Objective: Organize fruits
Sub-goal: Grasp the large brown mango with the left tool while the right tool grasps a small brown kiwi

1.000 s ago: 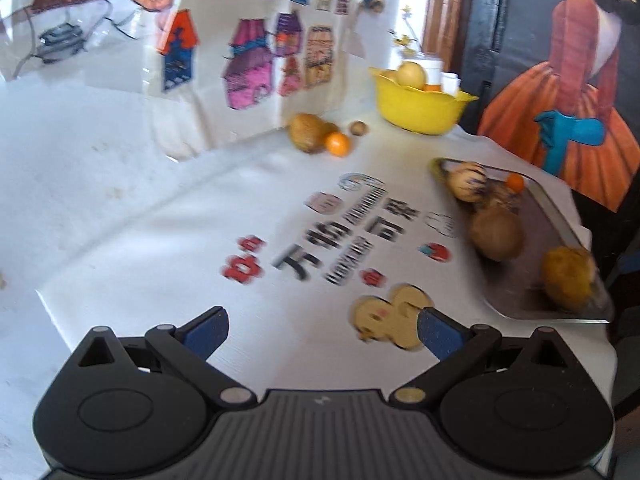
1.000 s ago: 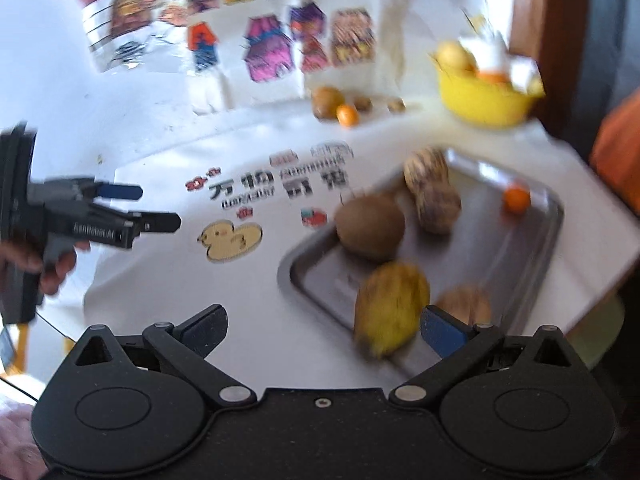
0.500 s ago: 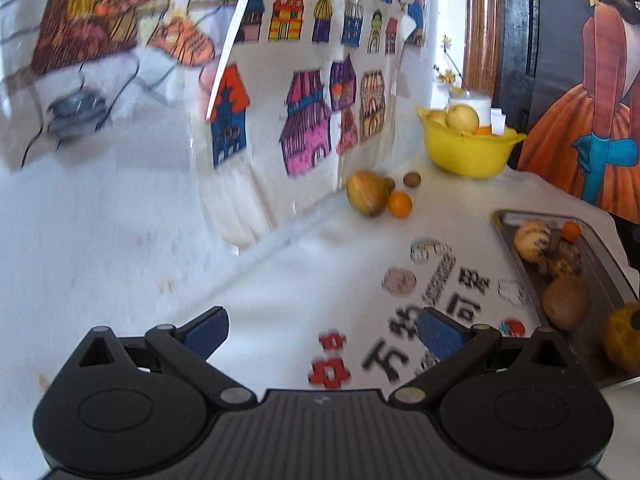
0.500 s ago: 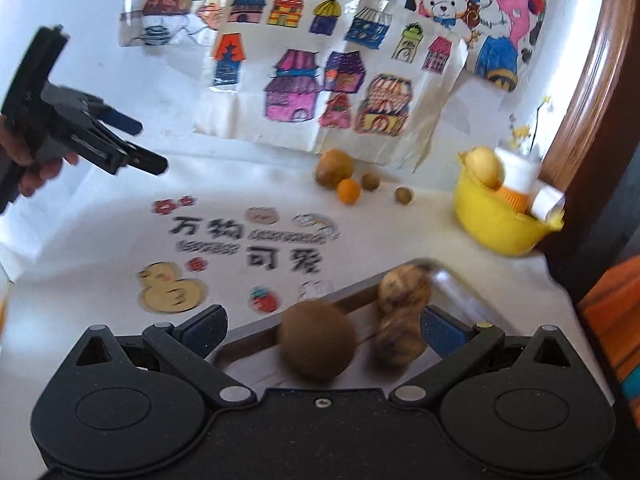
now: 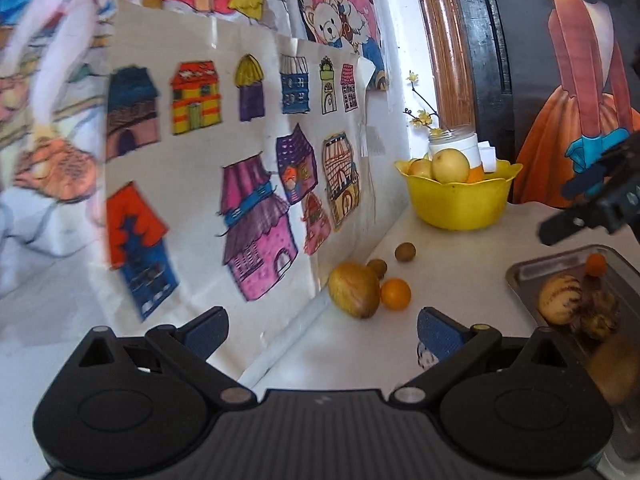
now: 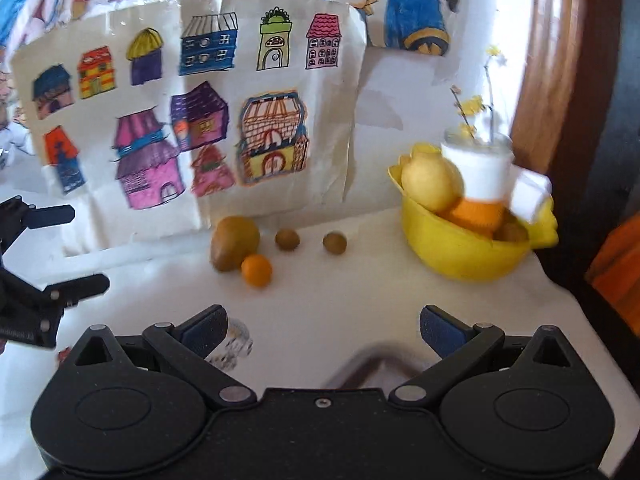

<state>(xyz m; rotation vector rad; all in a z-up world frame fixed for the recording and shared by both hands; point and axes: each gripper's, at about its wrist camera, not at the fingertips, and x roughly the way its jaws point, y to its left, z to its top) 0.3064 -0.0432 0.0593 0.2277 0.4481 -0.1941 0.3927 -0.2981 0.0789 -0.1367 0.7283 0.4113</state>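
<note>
Against the back wall lie a brownish-yellow fruit [image 5: 354, 295] [image 6: 234, 243], a small orange [image 5: 395, 293] [image 6: 257, 270] and two small brown fruits [image 6: 287, 239] [image 6: 334, 243]. A yellow bowl [image 5: 460, 200] [image 6: 464, 252] at the back right holds pale fruits and an orange one. A metal tray [image 5: 520, 276] on the right carries several fruits. My left gripper [image 5: 322, 330] is open and empty, a short way in front of the brownish-yellow fruit. My right gripper [image 6: 322, 330] is open and empty above the tray's near corner, also facing the loose fruits.
Paper drawings of houses [image 6: 192, 128] lean on the wall behind the fruits. A white jar with yellow flowers [image 6: 476, 164] stands in the bowl. A wooden frame [image 5: 440, 40] and a dark panel with a painted orange dress [image 5: 576, 128] close the right side. White cloth [image 6: 360, 300] covers the table.
Both grippers have moved forward and tilted up toward the back wall; the loose fruits and the yellow bowl look larger and nearer. The tray has slid to the edge of each view.
</note>
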